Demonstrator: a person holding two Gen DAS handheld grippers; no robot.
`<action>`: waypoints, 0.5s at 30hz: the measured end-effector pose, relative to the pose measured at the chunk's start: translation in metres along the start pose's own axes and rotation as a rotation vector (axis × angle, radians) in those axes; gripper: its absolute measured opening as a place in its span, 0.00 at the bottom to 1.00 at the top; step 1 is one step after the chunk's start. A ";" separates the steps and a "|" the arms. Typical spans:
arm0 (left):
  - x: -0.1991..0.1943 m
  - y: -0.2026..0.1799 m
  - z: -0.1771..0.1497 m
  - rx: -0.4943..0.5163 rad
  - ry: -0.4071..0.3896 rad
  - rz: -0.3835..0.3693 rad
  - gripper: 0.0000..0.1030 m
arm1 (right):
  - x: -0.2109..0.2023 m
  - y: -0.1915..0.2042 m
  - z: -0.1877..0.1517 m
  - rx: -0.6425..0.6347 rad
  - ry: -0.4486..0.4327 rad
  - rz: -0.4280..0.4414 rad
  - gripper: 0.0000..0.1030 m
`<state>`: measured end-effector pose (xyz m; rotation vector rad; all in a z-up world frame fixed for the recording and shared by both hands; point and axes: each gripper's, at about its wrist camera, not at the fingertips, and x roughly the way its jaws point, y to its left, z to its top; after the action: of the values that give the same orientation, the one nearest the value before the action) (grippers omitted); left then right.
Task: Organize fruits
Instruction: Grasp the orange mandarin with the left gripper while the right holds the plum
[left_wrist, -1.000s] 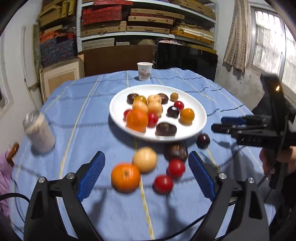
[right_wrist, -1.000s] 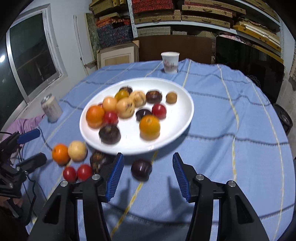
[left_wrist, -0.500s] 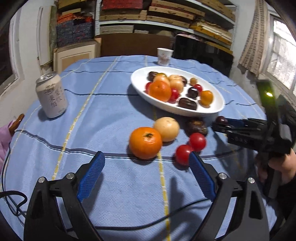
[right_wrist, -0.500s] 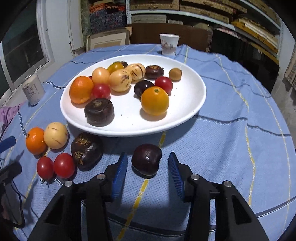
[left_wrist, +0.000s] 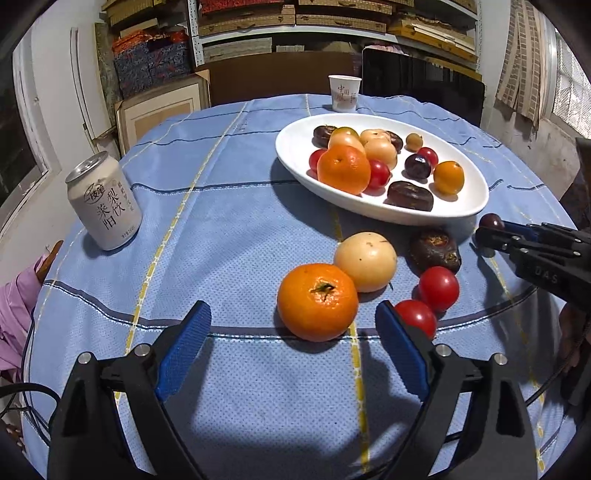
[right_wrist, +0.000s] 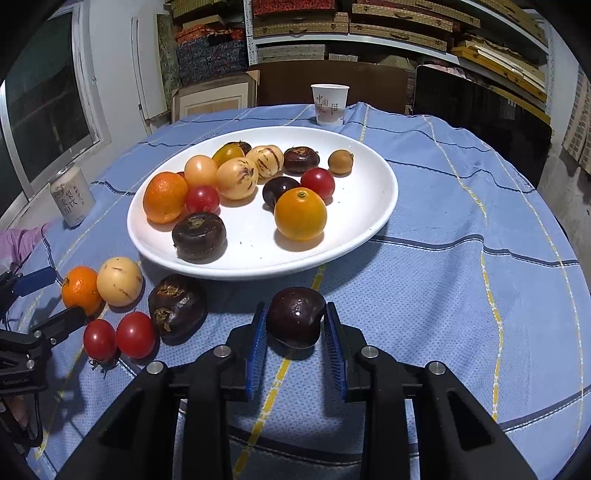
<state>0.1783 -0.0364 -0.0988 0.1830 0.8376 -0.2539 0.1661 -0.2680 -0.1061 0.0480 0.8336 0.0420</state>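
Right gripper (right_wrist: 296, 326) low over the surface (right_wrist: 461, 266), reaching in level from the near edge, blue pads clamped on either side of a dark plum (right_wrist: 295, 315). Plum resting on the blue cloth just in front of the white plate (right_wrist: 369, 206), close to the rim but apart from it. From the left wrist view, same plum (left_wrist: 491, 221) showing at the tip of the right gripper (left_wrist: 491, 236), beside the plate's (left_wrist: 295, 147) near right rim.

Left gripper (left_wrist: 293, 326) also low and level, jaws spread wide, holding nothing. Orange mandarin (left_wrist: 317, 301) lying on the cloth between the spread pads and slightly ahead of them, touching neither. Pale yellow fruit (left_wrist: 365, 262) just behind the mandarin, touching it. Two red cherry tomatoes (left_wrist: 437, 288) side by side to the right, the nearer one partly hidden behind the right-hand pad. Dark wrinkled fruit (left_wrist: 435, 249) behind the tomatoes, near the plate.

On the plate: a large orange, smaller orange fruit, pale striped fruits, red tomatoes and several dark fruits, grouped toward the left and centre.

Drink can (left_wrist: 103, 201) upright at the left of the surface; paper cup (left_wrist: 344, 93) upright beyond the plate.
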 end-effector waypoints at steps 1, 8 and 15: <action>0.000 0.000 -0.001 0.000 0.005 0.000 0.86 | -0.001 -0.001 0.000 0.003 -0.004 0.001 0.30; 0.008 -0.002 0.001 0.002 0.024 -0.024 0.78 | -0.004 -0.001 0.000 0.002 -0.021 0.003 0.30; 0.015 -0.011 0.000 0.035 0.047 -0.063 0.43 | -0.004 -0.001 -0.001 0.002 -0.025 0.003 0.30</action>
<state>0.1848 -0.0489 -0.1107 0.1958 0.8864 -0.3243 0.1627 -0.2692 -0.1032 0.0516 0.8087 0.0438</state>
